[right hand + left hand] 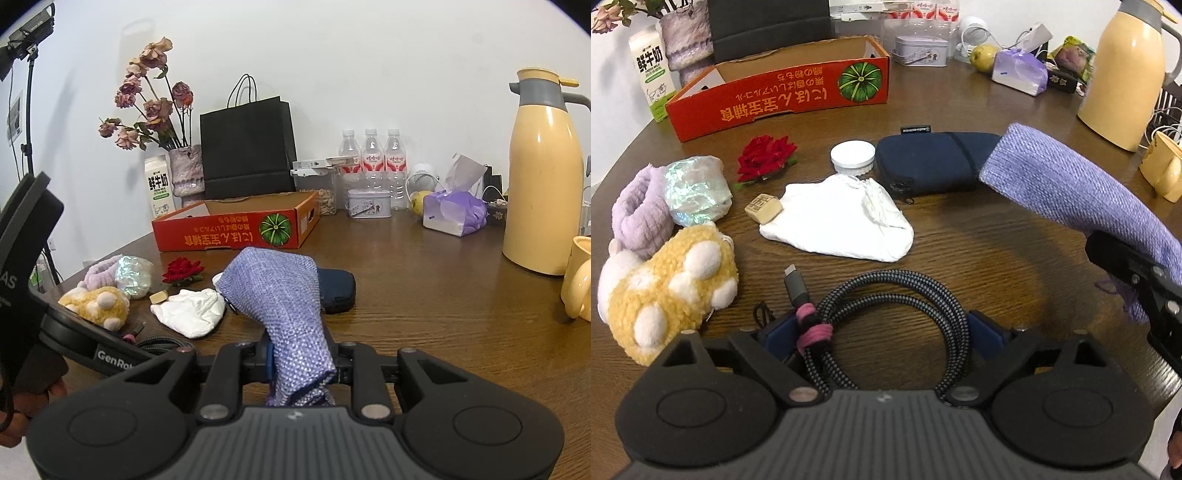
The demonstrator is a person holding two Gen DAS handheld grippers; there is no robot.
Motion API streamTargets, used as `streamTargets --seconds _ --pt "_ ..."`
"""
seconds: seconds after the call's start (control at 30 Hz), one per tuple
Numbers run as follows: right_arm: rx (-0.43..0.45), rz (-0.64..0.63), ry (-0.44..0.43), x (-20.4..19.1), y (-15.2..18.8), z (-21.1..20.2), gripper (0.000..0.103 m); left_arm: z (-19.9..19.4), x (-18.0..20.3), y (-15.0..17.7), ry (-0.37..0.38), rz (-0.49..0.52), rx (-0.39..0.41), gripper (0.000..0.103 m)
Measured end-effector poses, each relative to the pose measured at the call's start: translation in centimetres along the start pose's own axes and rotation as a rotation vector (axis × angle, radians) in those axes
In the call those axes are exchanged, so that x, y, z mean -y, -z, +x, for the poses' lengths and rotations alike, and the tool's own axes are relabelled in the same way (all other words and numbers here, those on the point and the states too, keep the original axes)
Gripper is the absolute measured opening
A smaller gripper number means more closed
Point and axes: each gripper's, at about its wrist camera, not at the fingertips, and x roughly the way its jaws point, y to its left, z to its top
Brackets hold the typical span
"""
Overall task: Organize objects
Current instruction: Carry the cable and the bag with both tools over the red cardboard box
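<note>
Left wrist view: the left gripper (882, 332) has its blue-padded fingers (986, 332) spread wide either side of a coiled braided cable (886, 306), not pressing it; a pink band ties the coil. Beyond the cable on the wood-grain bench (979, 240) lie a crumpled white cloth (838, 221), a navy pouch (931, 162) and an orange cardboard box (783, 96) printed with a pumpkin.

Right wrist view: the right gripper (301, 363) has its fingers clamped on a woven lilac cloth (280, 295), lifted in front of the pouch.

Cluttered wooden table (997, 236), red box (783, 96)
</note>
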Motion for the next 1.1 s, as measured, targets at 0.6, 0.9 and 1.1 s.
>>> streamTargets --seconds 0.6,0.9,1.1 --pt "0.035 -0.051 0.004 -3.6 -2.2 -1.0 0.021 -4.6 -3.2 -0.1 0.000 -0.036 0.129 0.094" --pt "0.052 -0.077 -0.013 -6.7 -3.8 -0.6 0.021 -7.4 -5.9 -0.9 -0.020 -0.058 0.209 0.094" --pt "0.058 -0.085 -0.021 -8.5 -5.2 0.1 0.021 -8.8 -7.8 -1.7 -0.036 -0.069 0.251 0.094"
